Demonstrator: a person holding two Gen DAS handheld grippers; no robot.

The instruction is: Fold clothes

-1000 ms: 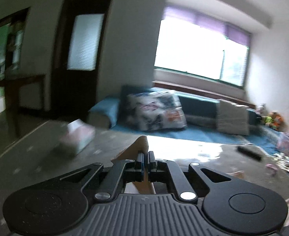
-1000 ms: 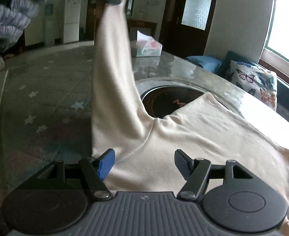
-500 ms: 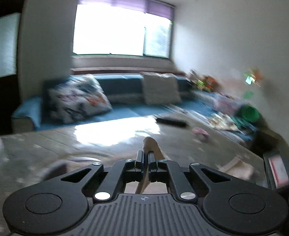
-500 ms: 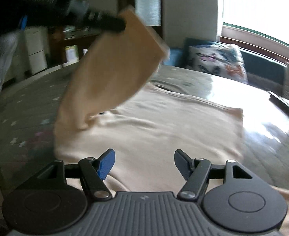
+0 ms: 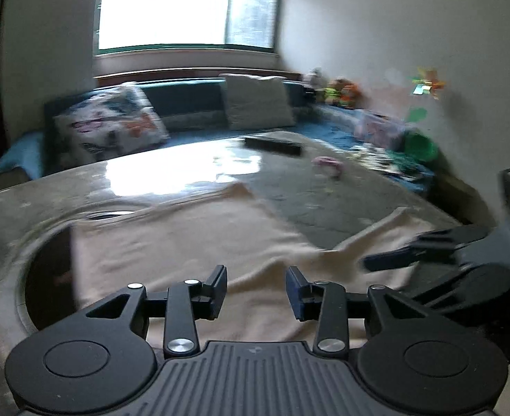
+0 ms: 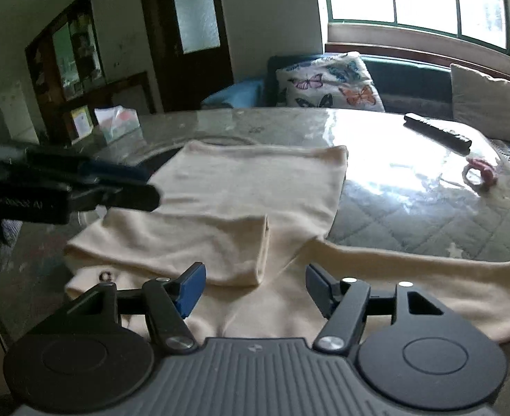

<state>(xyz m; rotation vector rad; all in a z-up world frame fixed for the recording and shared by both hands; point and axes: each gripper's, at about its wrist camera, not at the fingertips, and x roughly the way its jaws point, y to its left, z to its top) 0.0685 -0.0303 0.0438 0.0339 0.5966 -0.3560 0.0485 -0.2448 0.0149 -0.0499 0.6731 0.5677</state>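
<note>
A cream long-sleeved top (image 6: 255,187) lies flat on the round table, also in the left wrist view (image 5: 192,239). One sleeve (image 6: 185,239) is folded across the body; the other sleeve (image 6: 411,274) stretches out to the right. My left gripper (image 5: 256,287) is open and empty just above the top. It shows blurred in the right wrist view (image 6: 116,187), over the garment's left side. My right gripper (image 6: 255,287) is open and empty above the near edge of the top. It shows at the right in the left wrist view (image 5: 411,249).
The table (image 6: 411,208) has a quilted grey cover under glossy plastic. On it are a black remote (image 6: 437,131), a pink ring (image 6: 480,173) and a tissue box (image 6: 118,121). A dark round opening (image 5: 47,277) sits under the top's left edge. A sofa with cushions (image 6: 328,83) is behind.
My left gripper opened and let go of the sleeve it held up; the sleeve now lies folded across the top's body. The left gripper came down low. The right gripper stayed open.
</note>
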